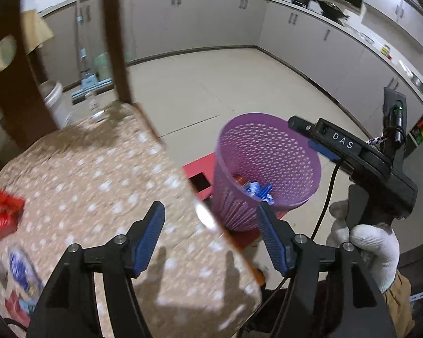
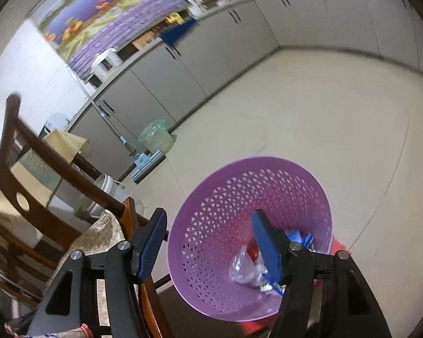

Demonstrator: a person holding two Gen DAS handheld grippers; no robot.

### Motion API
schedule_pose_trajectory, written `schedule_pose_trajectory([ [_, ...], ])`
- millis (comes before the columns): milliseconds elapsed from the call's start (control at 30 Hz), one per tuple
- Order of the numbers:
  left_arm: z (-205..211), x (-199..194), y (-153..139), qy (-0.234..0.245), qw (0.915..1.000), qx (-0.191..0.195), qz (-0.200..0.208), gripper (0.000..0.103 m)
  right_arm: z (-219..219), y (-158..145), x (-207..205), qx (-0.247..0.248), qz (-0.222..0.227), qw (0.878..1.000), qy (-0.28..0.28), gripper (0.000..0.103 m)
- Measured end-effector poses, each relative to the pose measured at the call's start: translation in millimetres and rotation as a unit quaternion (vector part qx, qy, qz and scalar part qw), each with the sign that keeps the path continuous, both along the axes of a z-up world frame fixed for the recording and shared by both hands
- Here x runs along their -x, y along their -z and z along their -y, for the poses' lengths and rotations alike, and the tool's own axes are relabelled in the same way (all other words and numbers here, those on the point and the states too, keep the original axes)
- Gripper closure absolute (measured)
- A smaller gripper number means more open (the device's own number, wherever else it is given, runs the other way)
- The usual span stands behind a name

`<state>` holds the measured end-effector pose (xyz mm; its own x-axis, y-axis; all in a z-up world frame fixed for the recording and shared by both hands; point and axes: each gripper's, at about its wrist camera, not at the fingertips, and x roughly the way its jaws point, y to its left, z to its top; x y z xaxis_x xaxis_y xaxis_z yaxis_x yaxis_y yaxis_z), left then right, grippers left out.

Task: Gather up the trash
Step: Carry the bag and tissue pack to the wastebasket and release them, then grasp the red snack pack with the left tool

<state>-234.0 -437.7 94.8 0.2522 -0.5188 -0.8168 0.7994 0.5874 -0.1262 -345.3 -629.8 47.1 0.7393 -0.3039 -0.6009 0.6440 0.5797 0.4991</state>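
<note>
A purple mesh waste basket [image 1: 265, 166] stands on a red stool beside the table; it holds blue, red and clear wrappers [image 2: 249, 267]. In the left wrist view my left gripper [image 1: 211, 236] is open and empty over the table's right edge. Trash lies at the table's left: a red wrapper [image 1: 2, 217] and a blue wrapper [image 1: 21, 270]. My right gripper [image 2: 208, 242] is open and empty just above the basket [image 2: 211, 242], with its right finger over the rim. The right tool [image 1: 352, 155], held in a white glove, shows beside the basket.
The table [image 1: 104, 186] has a beige dotted cloth. A dark wooden chair [image 2: 42, 174] stands at its far side. A white bucket [image 1: 53, 98], a green bin [image 2: 155, 138] and a mop are on the floor by grey cabinets. Tiled floor lies beyond.
</note>
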Motion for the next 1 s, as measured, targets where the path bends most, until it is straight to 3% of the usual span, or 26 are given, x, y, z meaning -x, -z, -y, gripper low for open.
schedule_pose_trajectory([
  [167,-54,-11,-2,-0.046,0.9988,0.006,-0.012,0.034,-38,-10,-20,0.086,-0.021,0.996,-0.014,0.03],
  [333,-111,-21,-2,-0.091,0.9958,-0.001,-0.004,0.034,-64,-7,-45,0.084,-0.036,0.993,-0.072,0.029],
  [500,-183,-44,-2,-0.165,0.9863,-0.004,0.0,0.034,-97,-3,-73,0.089,-0.06,0.986,-0.125,0.029],
  [600,-232,-57,-2,-0.224,0.9739,-0.02,0.029,0.034,-119,-1,-87,0.104,-0.073,0.98,-0.155,0.029],
  [700,-280,-71,0,-0.292,0.9534,-0.05,0.059,0.033,-143,0,-100,0.117,-0.087,0.972,-0.187,0.029],
  [867,-345,-99,12,-0.376,0.9253,-0.043,0.022,0.033,-175,6,-116,0.135,-0.103,0.959,-0.228,0.029],
  [1000,-362,-109,21,-0.391,0.9198,-0.021,-0.019,0.033,-190,11,-123,0.139,-0.109,0.954,-0.242,0.029],
])
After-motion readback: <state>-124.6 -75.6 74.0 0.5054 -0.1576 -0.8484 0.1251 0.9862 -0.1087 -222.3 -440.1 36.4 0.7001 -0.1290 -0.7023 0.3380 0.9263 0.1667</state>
